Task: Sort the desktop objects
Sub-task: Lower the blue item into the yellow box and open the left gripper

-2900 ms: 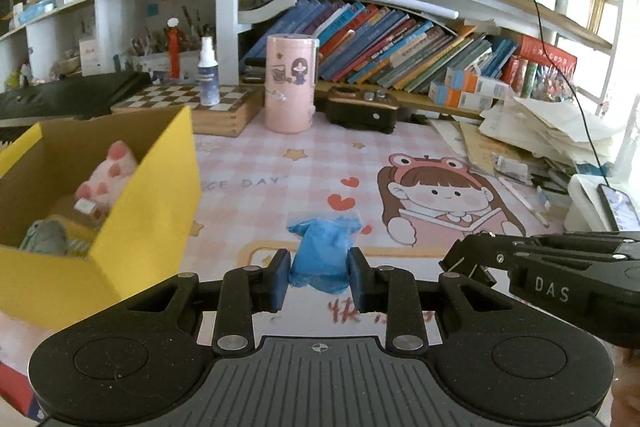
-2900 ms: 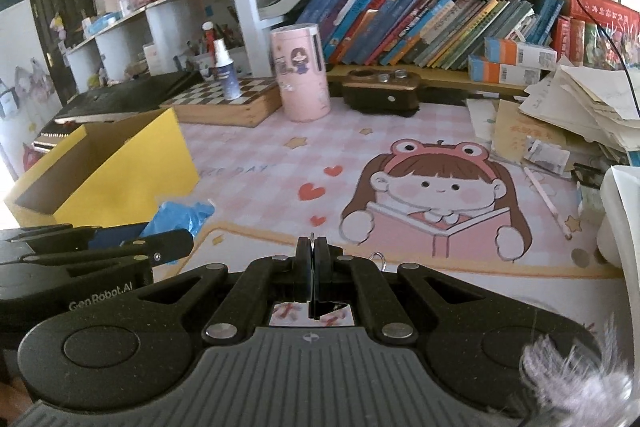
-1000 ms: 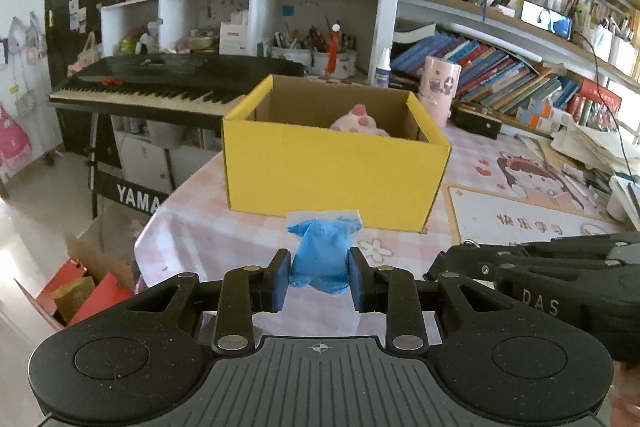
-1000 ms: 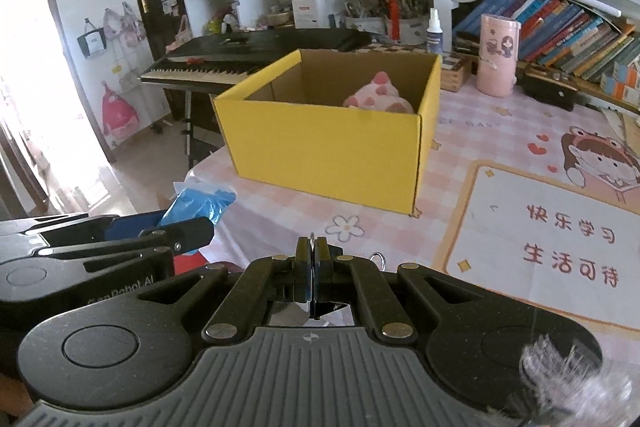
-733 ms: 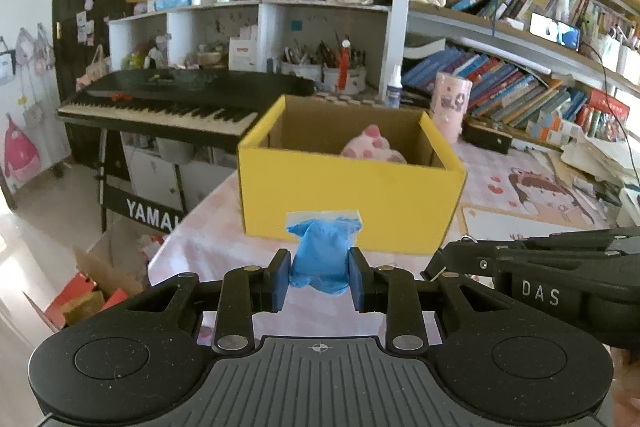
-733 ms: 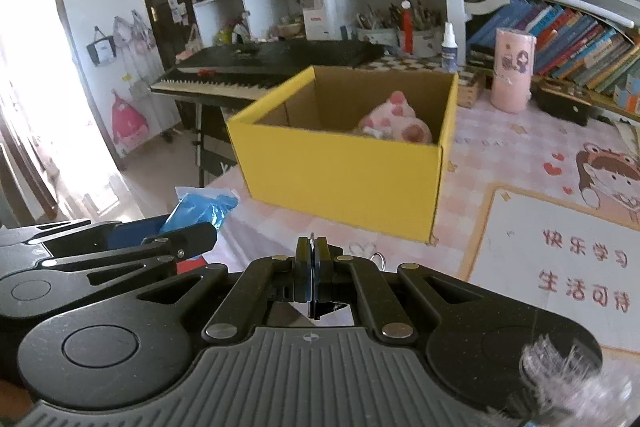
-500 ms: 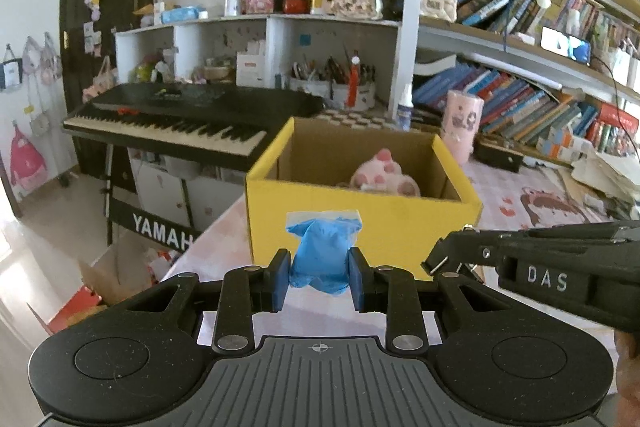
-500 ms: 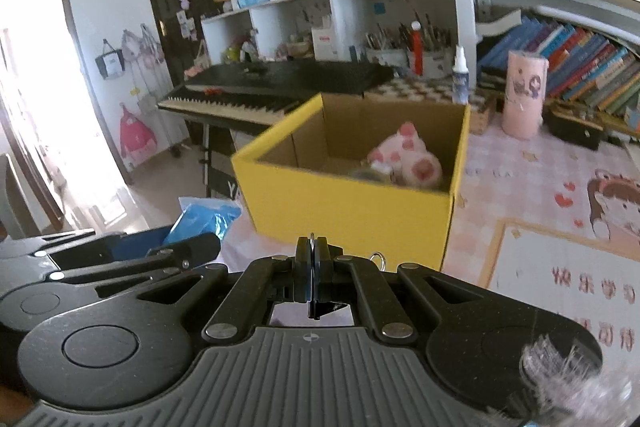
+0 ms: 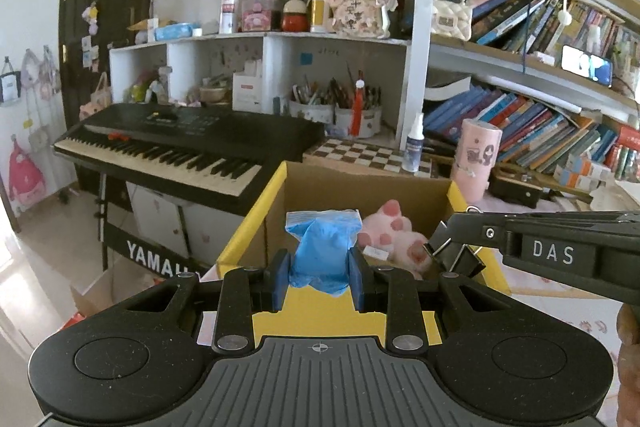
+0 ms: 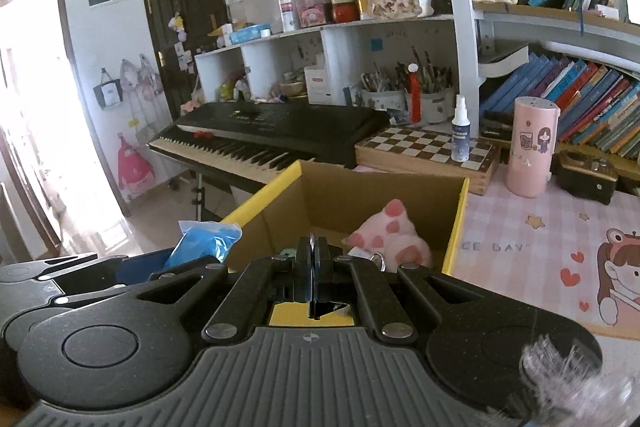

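box [image 9: 256, 227]: cardboard, matt yellow outside
blue bag [image 9: 322, 247]: crinkly glossy plastic
pig toy [image 10: 390, 233]: fuzzy plush
binder clip [image 9: 456, 259]: black metal

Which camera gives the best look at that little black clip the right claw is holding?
The left wrist view: the binder clip hangs side-on from the right claw beside the yellow box. The right wrist view shows only its edge and a wire loop.

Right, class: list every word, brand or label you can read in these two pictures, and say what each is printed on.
"YAMAH", cut off by the left gripper: front of the keyboard stand.
"DAS": side of the right gripper.
"CE DAY", partly hidden: pink desk mat.
Book spines, shelf bottles and the pink cup: too small or blurred to read.
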A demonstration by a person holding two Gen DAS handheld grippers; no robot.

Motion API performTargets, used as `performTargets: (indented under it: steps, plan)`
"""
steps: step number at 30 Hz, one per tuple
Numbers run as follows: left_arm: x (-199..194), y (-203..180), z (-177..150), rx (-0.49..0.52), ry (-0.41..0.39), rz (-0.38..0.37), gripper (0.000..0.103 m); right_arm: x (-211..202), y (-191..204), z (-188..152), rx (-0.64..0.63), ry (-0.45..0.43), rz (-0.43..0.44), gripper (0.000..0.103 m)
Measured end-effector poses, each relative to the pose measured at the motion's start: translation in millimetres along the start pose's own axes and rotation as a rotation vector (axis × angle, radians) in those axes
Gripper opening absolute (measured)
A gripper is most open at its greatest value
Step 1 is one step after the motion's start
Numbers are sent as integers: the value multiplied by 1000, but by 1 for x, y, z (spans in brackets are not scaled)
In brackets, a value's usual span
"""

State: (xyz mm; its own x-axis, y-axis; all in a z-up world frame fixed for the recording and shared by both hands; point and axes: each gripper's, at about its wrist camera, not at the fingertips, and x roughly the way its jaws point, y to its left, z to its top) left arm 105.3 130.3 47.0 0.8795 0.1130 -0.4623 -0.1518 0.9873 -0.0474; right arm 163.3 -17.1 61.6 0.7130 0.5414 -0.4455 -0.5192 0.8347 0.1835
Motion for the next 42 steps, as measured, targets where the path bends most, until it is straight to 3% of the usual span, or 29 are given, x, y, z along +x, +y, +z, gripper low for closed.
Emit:
performTargets:
  steps: [19, 27, 42]
  plan:
    - [86, -8, 14, -41, 169, 42, 28, 78, -39, 15, -6, 132, 105, 2]
    - [105, -13, 11, -51, 235, 35, 29, 99, -54, 20, 1, 159, 90, 2]
    - [108, -19, 11, -26, 243, 67, 32, 134, -60, 18, -27, 263, 95, 2]
